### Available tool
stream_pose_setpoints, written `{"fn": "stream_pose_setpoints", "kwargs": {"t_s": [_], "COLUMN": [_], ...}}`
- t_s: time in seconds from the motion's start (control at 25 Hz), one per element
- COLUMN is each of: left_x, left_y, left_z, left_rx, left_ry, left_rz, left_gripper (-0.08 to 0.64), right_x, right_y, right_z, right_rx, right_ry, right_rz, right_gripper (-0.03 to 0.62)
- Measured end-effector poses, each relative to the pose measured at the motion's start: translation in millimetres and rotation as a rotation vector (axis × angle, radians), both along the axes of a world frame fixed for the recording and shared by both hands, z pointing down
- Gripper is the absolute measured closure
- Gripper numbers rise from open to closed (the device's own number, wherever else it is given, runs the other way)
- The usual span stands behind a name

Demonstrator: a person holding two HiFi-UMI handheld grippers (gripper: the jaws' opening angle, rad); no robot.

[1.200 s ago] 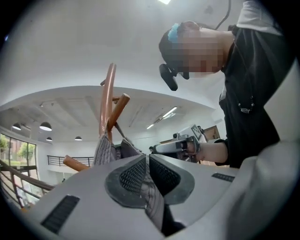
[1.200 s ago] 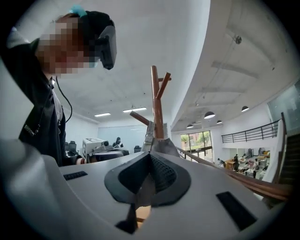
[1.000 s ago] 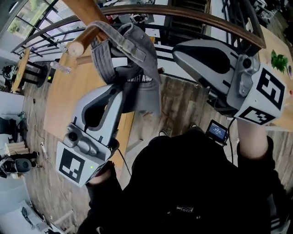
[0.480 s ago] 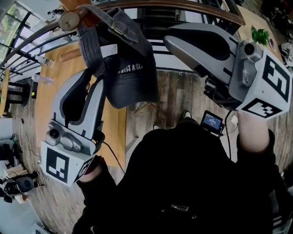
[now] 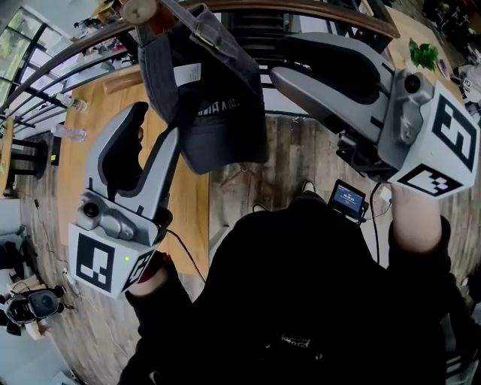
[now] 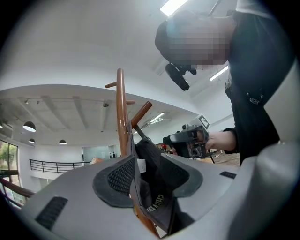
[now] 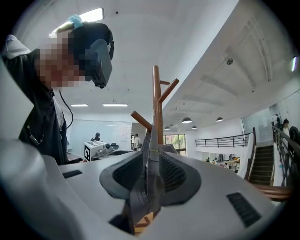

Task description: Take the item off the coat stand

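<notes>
Left tool point(image 5: 158, 124) is standing released: its jaws have just been opening, and the grey cap point(image 5: 225, 143) is hanging between them unpinched. Right tool point(image 5: 279, 59) is loosened too. Its jaws have also just been opening, and the cap's strap point(image 7: 152, 154) is hanging slack between its pads. The cap is hanging by that strap from a peg point(image 5: 139, 10) of the wooden coat stand point(image 6: 121, 112), with the two tools pointing at it from opposite sides.

Only the head view is showing the round end of the peg, with the buckle point(image 5: 197, 30) on the strap just below it and both tools flanking the cap at once.

The left gripper view is showing the stand's upright pole and slanted pegs rising behind the cap. It is also showing the cap's open underside with a white label point(image 6: 140, 165) just beside the left pad, and the right tool in the person's hand point(image 6: 220, 139) beyond.

The right gripper view is showing only the narrow strap edge-on, the pole above it, and the left tool's marker cube point(image 7: 96, 149) on the far side. The cap's pale lettering point(image 5: 218, 109) is showing only in the head view and the left gripper view.
</notes>
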State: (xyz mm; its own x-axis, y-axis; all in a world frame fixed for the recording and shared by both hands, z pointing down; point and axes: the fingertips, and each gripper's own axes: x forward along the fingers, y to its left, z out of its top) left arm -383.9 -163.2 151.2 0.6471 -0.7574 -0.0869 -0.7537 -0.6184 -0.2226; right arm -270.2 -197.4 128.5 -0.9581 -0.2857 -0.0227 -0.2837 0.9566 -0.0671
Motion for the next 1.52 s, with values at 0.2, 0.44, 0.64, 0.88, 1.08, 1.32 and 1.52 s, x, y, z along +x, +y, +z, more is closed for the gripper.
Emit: {"fn": "stream_pose_setpoints", "kwargs": {"t_s": [0.2,0.44,0.64,0.88,1.08,1.32,1.52], "left_x": [-3,-2,3,-2,7,0,1], "left_y": [-4,-2,-10,-33,-33,-28,-31], "left_z": [1,3,4,24,33,28,28], "left_rx": [0.009,-0.001,-0.015,-0.069,-0.077,-0.033,-0.032], "left_ry": [0.011,0.036,0.044,0.047,0.051,0.035,0.042], "left_rz": [-0.007,-0.013,0.006,0.019,0.030,-0.006,0.012], "left_gripper": [0.359,0.279,0.259,0.255,0.255,0.400,0.538], "right_x": [-4,-6,-10,-27,-28,-29,-31], "right_y": [-3,1,-3,-18,-17,-18,-20], "right_z": [3,5,6,23,33,33,30], "right_rx": [0.012,0.019,0.037,-0.012,-0.014,-0.016,0.007], "right_ry": [0.007,0.041,0.084,0.106,0.119,0.121,0.144], "right_rz": [0.013,0.029,0.047,0.037,0.012,0.027,0.007], "right_gripper": [0.439,0.346,0.319,0.319,0.319,0.398,0.530]}}
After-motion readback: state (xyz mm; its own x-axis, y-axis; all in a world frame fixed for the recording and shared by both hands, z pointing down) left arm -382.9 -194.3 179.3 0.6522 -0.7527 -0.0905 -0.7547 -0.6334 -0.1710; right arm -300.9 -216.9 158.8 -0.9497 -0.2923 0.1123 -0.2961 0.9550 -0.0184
